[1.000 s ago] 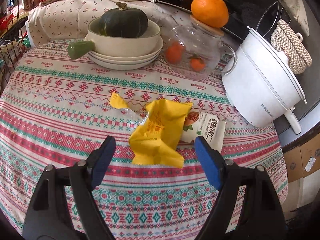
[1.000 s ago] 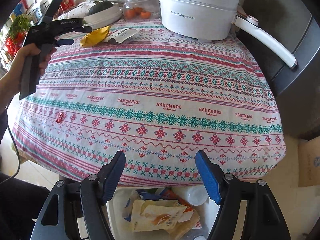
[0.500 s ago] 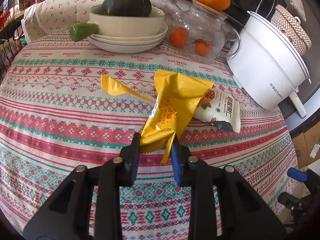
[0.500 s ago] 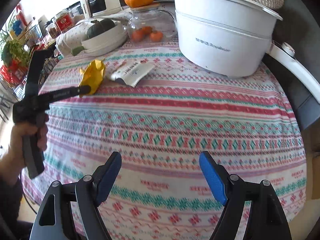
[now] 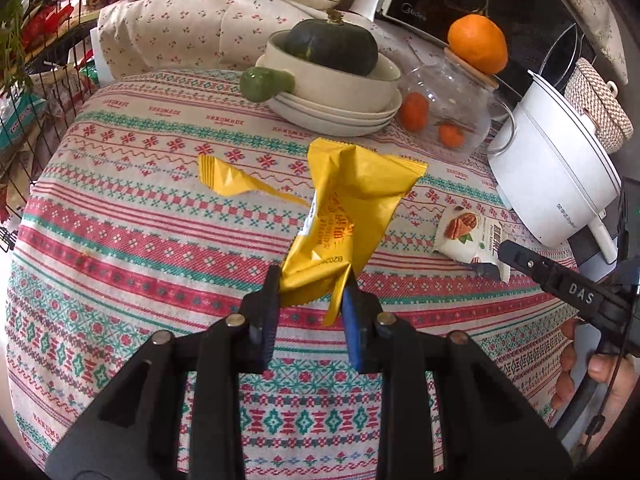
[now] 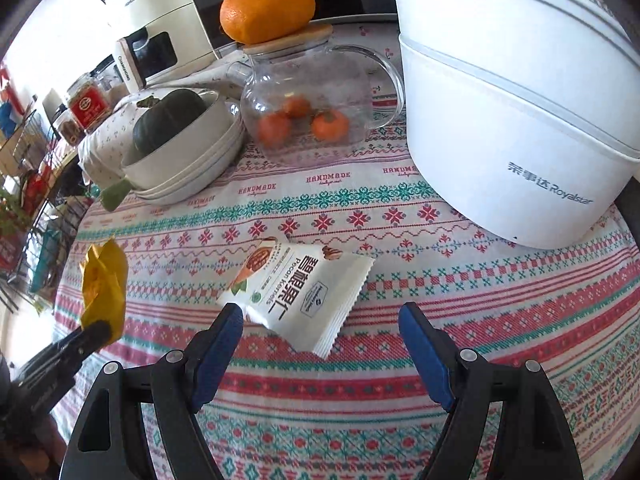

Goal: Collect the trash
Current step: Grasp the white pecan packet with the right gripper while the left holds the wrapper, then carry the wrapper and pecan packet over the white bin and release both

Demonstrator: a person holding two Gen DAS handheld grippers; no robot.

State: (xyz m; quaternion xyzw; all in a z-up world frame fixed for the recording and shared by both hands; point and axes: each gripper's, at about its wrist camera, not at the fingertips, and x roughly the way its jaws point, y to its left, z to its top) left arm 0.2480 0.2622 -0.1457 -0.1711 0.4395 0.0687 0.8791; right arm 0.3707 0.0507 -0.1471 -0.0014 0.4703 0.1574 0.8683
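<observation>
My left gripper (image 5: pixel 308 300) is shut on the lower end of a crumpled yellow wrapper (image 5: pixel 348 216), which stands up from the patterned tablecloth (image 5: pixel 120 248); a torn yellow strip (image 5: pixel 228 178) trails from it to the left. The same yellow wrapper (image 6: pixel 104 284) shows at the left in the right wrist view, pinched by the left gripper (image 6: pixel 94 334). A white pecan snack packet (image 6: pixel 300 296) lies flat just ahead of my right gripper (image 6: pixel 320 310), which stands open with nothing between its fingers. The white packet (image 5: pixel 470 236) also shows at the right in the left wrist view.
A white electric pot (image 6: pixel 516 120) stands at the back right. Beside it are a glass jug with small oranges (image 6: pixel 304 112), a big orange (image 6: pixel 266 6) on its lid, and stacked bowls holding a green squash (image 6: pixel 172 120). A wire rack (image 5: pixel 36 80) flanks the table's left edge.
My left gripper closed on the yellow wrapper and lifted its end off the cloth. My right gripper travelled from the table's near edge up to the white packet.
</observation>
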